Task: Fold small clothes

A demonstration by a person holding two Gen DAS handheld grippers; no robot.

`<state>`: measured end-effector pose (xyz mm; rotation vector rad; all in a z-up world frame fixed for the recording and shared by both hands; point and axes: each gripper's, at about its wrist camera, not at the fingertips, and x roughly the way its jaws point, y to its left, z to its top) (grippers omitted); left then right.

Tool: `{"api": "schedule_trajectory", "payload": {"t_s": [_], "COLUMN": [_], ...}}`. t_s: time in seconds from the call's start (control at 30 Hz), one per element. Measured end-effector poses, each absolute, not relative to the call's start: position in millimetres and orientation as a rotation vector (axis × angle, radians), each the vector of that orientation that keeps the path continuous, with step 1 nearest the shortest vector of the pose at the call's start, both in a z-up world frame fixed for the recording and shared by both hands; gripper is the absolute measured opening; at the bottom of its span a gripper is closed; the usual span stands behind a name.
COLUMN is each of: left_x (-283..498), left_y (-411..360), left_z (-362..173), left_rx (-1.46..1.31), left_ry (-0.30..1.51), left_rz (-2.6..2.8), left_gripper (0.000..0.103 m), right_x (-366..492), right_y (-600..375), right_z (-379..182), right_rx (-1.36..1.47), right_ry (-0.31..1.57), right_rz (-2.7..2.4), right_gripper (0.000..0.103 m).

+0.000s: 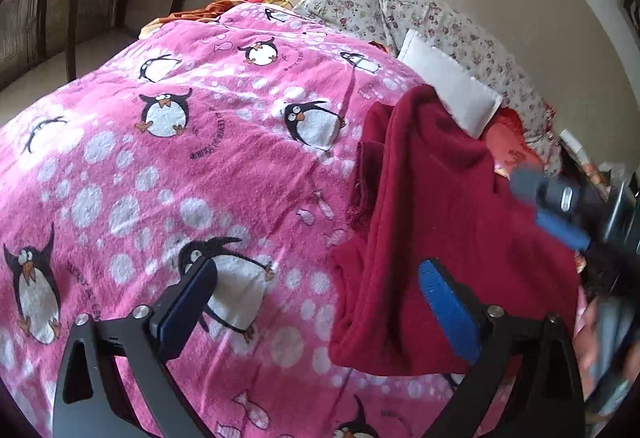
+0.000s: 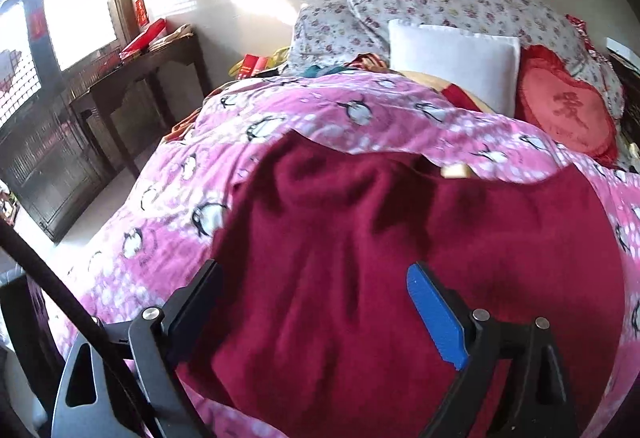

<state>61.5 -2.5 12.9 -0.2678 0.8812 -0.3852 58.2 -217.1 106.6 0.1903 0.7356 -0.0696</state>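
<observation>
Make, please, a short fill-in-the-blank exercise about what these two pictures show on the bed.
1. The garment to fold has a dark ____ colour.
2. The blanket under it is pink and printed with ____.
3. The fingers of the left gripper stand ____, holding nothing.
4. Beside the white pillow lies a red cushion shaped like a ____.

Missing words: red; penguins; open; heart

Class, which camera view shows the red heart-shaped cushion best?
The right wrist view: the heart cushion shows whole beside the white pillow, its embroidered character clear. In the left wrist view only a blurred reddish patch shows behind the maroon garment.
</observation>
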Motion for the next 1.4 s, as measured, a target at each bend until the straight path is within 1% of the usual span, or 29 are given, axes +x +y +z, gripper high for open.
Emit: {"api": "schedule_trajectory", "payload": {"t_s": [0.1,0.2,0.3,0.47,0.73,0.97,1.03,1.07,1.1,1.13,1.17,1.2,1.23,1.27,1.3,1.4], "left_x": [65.3,66.0,65.7,65.9,70.2,71.8,71.0,70.8,72.0,72.6,73.1,74.0,74.6,74.6,75.6,75.8], "left_y": [-3.3,-4.7,-9.1,-17.2,-32.1,-37.8,-38.5,-39.5,-41.6,-43.2,-45.1,-47.2,-49.1,-50.3,-50.9,-47.6], "left_z": [7.3,5.6,3.9,2.6,-1.4,-2.6,-2.3,-2.1,-1.3,-1.0,-0.3,0.0,-0.2,0.3,-1.1,1.4], "left_rx": [-0.275,-0.276,-0.274,-0.268,-0.222,-0.205,-0.196,-0.195,-0.195,-0.196,-0.195,-0.197,-0.204,-0.225,-0.271,-0.349], "left_ry": [0.915,0.917,0.929,0.945,0.982,0.982,0.981,0.978,0.975,0.97,0.963,0.957,0.952,0.954,0.978,0.994], "left_rz": [-0.373,-0.369,-0.39,-0.435,-0.487,-0.48,-0.473,-0.468,-0.465,-0.462,-0.468,-0.482,-0.506,-0.546,-0.616,-0.683], "left_gripper": [0.101,0.101,0.103,0.103,0.103,0.103,0.103,0.103,0.103,0.103,0.103,0.103,0.086,0.047,0.035,0.027], "right_x": [81.7,111.4,133.2,168.9,207.4,213.2,211.1,207.8,205.3,199.3,195.6,188.2,183.1,174.5,166.1,137.7], "right_y": [-206.7,-196.8,-191.6,-177.4,-174.6,-167.5,-166.9,-167.1,-166.9,-169.2,-170.7,-174.8,-179.6,-186.3,-191.6,-207.1], "right_z": [112.8,107.6,103.5,89.8,69.4,61.9,62.8,64.9,67.0,70.5,72.2,77.5,82.4,91.3,99.8,123.5], "right_rx": [0.181,0.168,0.16,0.051,0.011,-0.034,-0.054,-0.08,-0.084,-0.079,-0.081,-0.056,-0.013,0.032,0.048,0.073], "right_ry": [0.749,0.82,0.852,0.918,1.081,1.089,1.068,1.042,1.029,1.01,1.002,0.988,0.979,0.958,0.935,0.887], "right_rz": [-0.06,-0.021,-0.02,-0.062,-0.034,-0.053,-0.066,-0.093,-0.094,-0.08,-0.076,-0.047,-0.019,-0.001,0.01,0.037], "right_gripper": [0.096,0.097,0.097,0.097,0.097,0.099,0.092,0.076,0.066,0.06,0.047,0.03,0.02,0.016,0.015,0.014]}}
